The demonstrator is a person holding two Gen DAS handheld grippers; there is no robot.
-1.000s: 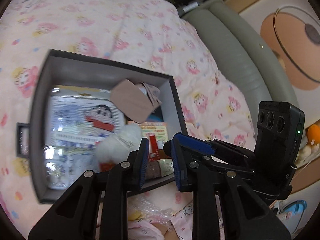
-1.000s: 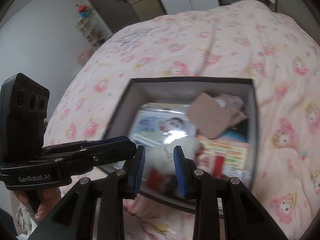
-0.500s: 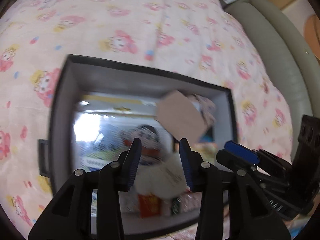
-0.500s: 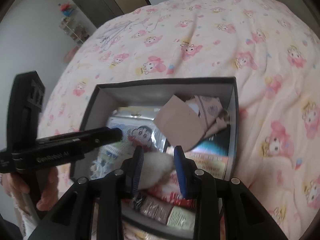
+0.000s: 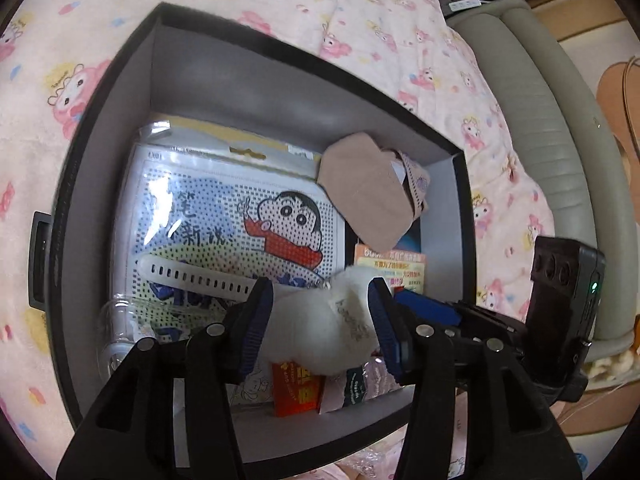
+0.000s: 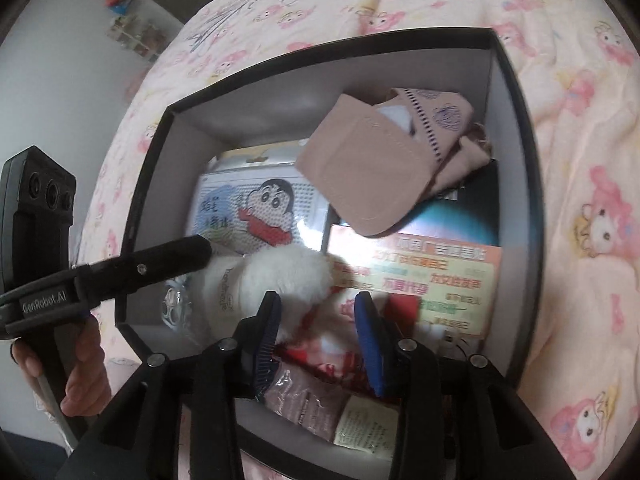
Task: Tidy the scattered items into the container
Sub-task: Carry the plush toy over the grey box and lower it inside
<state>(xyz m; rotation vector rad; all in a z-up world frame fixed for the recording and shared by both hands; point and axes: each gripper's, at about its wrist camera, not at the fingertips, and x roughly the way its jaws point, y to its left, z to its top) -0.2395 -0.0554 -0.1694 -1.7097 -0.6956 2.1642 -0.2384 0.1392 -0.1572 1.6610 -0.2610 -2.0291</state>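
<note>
Left wrist view — white plush toy (image 5: 324, 328) hides packets.

Pink cartoon-print blanket (image 5: 360, 12) (rumpled) beside grey padded cushion (image 5: 560, 128).

Black two-finger grippers (image 5: 320, 328) — blue ribbed pads (image 6: 370, 340), silver screws, "GenRobot.AI" lettering

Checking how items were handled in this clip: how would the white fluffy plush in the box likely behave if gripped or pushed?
The white plush looks soft: probably squashes between pads, not stiff. Its rounded fluffy body suggests it is light and could roll or spring away if nudged. It lies between the opening left tongs, over loose packets in the box, so it may settle unevenly once freed.
</note>
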